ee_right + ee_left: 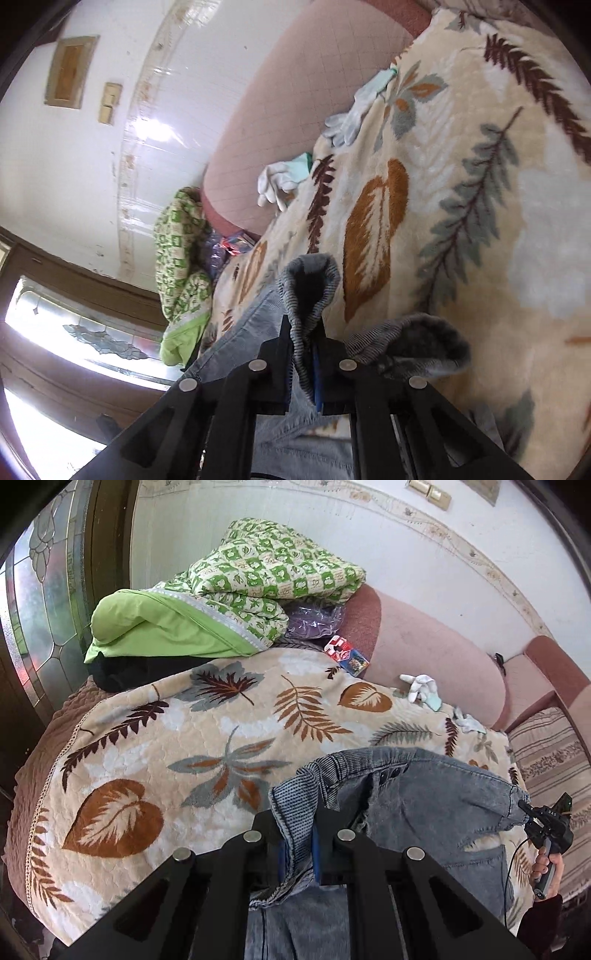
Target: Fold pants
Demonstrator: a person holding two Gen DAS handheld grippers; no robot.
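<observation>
Grey denim pants (pixel 424 805) lie on a leaf-patterned blanket (pixel 166 738) over a sofa. My left gripper (pixel 297 834) is shut on the ribbed waistband at one side, and the fabric rises between its black fingers. At the far right of the left wrist view, a hand holds my right gripper (pixel 524 808) against the other side of the waist. In the right wrist view, my right gripper (pixel 304 332) is shut on the ribbed waistband (pixel 310 284), which folds over its fingertips. The pants (pixel 236 332) stretch away to the left there, and the view is rolled sideways.
A folded green checked quilt (pixel 266 576) and a green pillow (pixel 166 627) are piled at the sofa's far end. White gloves (pixel 421 688) and a small red packet (pixel 345 653) lie by the pink backrest (pixel 436 653). A glass door (pixel 40 602) stands at left.
</observation>
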